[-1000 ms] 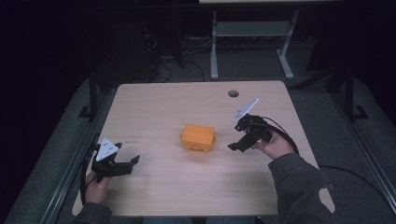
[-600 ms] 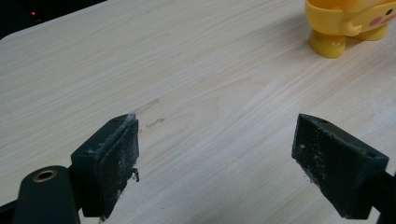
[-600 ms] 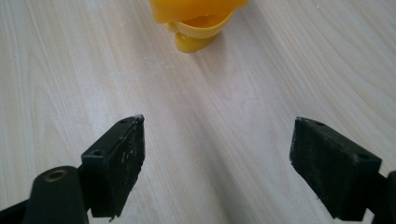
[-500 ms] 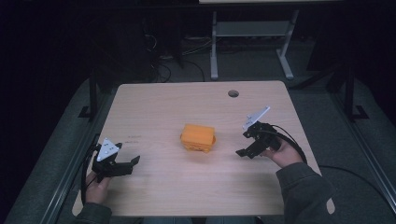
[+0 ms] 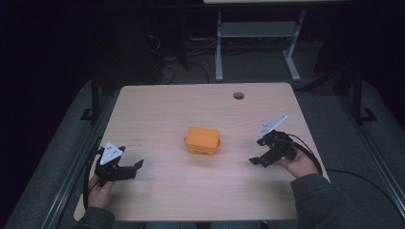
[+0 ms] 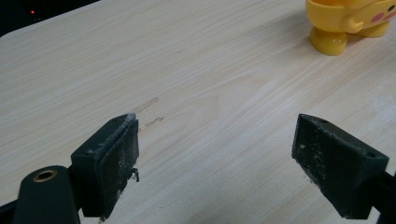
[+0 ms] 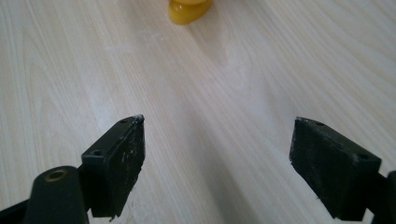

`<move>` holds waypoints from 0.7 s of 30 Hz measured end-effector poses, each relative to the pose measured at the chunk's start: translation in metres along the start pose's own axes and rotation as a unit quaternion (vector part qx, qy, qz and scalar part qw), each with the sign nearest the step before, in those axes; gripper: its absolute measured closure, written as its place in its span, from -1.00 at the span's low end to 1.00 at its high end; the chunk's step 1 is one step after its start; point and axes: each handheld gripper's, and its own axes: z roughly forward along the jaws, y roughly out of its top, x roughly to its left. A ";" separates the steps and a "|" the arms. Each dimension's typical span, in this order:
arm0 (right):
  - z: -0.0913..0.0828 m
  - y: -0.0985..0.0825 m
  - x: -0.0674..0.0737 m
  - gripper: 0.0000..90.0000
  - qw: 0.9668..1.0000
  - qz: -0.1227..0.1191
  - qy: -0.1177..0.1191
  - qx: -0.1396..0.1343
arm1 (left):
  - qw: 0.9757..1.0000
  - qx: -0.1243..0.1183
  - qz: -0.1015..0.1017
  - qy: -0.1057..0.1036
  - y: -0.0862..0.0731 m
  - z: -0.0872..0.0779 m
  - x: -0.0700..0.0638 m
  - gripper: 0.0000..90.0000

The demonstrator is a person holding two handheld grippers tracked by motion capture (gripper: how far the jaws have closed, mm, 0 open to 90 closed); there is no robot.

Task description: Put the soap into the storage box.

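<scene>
An orange-yellow toy box [image 5: 203, 140] with small feet stands at the middle of the wooden table [image 5: 191, 105]. My left gripper [image 5: 135, 168] rests low near the front left corner, open and empty, pointing toward the toy. In the left gripper view the toy [image 6: 348, 21] sits far off at the top right, beyond the wide-apart left gripper [image 6: 215, 140]. My right gripper [image 5: 256, 161] is right of the toy, a hand's width away, open with nothing in it. One yellow foot of the toy [image 7: 189, 9] shows at the top edge, ahead of the right gripper [image 7: 217, 140].
A round cable hole [image 5: 238, 95] lies near the table's far right edge. Behind the table, a metal desk frame [image 5: 253, 33] and cables stand on the dark floor. Bare wood surrounds the toy on all sides.
My right gripper has drawn back from the toy, moving right and toward the near edge, and sits lower. The left gripper and the toy have not moved.
</scene>
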 end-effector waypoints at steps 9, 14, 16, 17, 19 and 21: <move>-0.001 -0.022 0.002 -0.59 1.000 0.022 -0.002 -0.001 | 1.000 0.004 0.001 -0.001 0.000 0.001 -0.001 -0.69; -0.001 -0.034 0.002 -0.59 0.999 0.032 -0.002 -0.005 | 1.000 0.004 0.001 -0.001 0.000 0.001 -0.001 -0.69; -0.001 -0.036 0.003 -0.59 0.999 0.034 -0.001 -0.005 | 1.000 0.004 0.001 -0.001 0.000 0.001 -0.001 -0.69; 0.000 -0.040 0.004 -0.59 0.999 0.037 -0.001 -0.004 | 1.000 0.004 0.001 -0.001 0.000 0.001 -0.001 -0.69; 0.000 -0.041 0.004 -0.59 0.999 0.038 0.000 -0.004 | 1.000 0.005 0.001 -0.001 0.000 0.001 -0.001 -0.69; 0.000 -0.046 0.007 -0.59 0.999 0.041 -0.001 -0.006 | 1.000 0.008 0.003 -0.002 0.000 0.001 -0.001 -0.69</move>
